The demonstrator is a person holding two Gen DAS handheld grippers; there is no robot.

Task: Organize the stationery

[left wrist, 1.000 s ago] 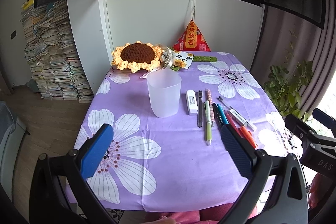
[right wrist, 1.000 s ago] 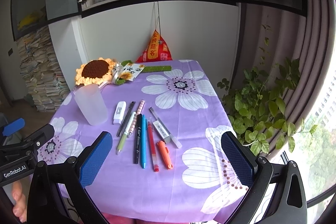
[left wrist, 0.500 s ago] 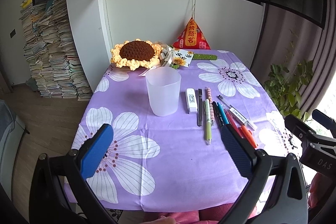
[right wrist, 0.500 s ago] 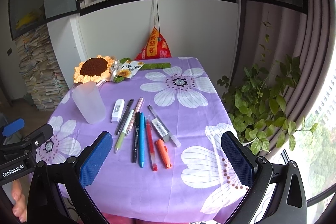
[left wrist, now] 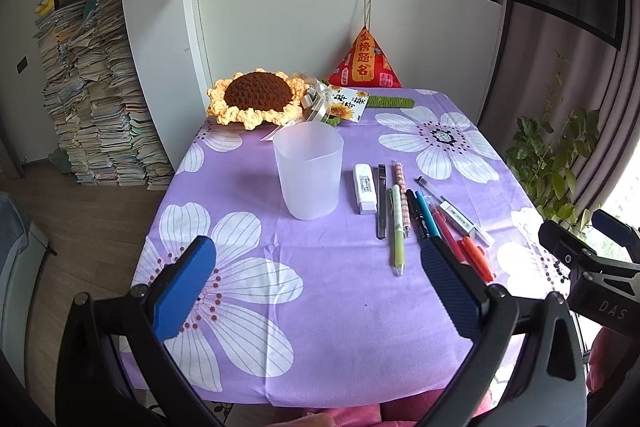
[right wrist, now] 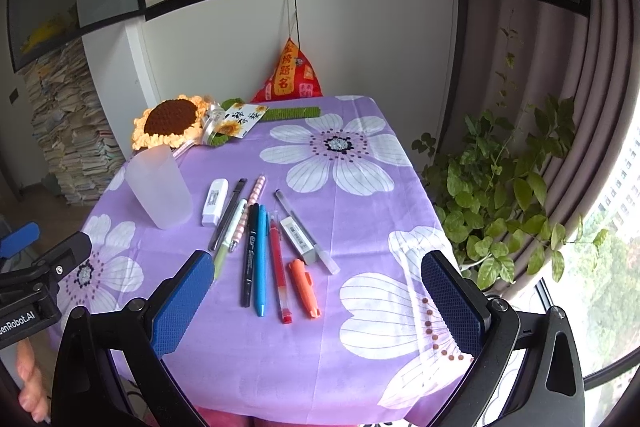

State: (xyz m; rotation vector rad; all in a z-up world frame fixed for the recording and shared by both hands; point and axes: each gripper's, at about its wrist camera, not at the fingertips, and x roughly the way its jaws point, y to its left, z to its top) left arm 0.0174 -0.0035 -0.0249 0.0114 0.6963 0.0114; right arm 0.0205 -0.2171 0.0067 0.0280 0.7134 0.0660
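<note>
Both hand-held grippers, left and right, hang released; only the right view shows the orange marker whole.

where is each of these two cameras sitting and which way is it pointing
Left wrist: on the left gripper, above the near edge, facing the frosted cup; the right gripper shows at right.
Right wrist: on the right gripper, facing the pens; the left gripper and fingers show at left.
Shared: cup, pens, crochet sunflower.
</note>
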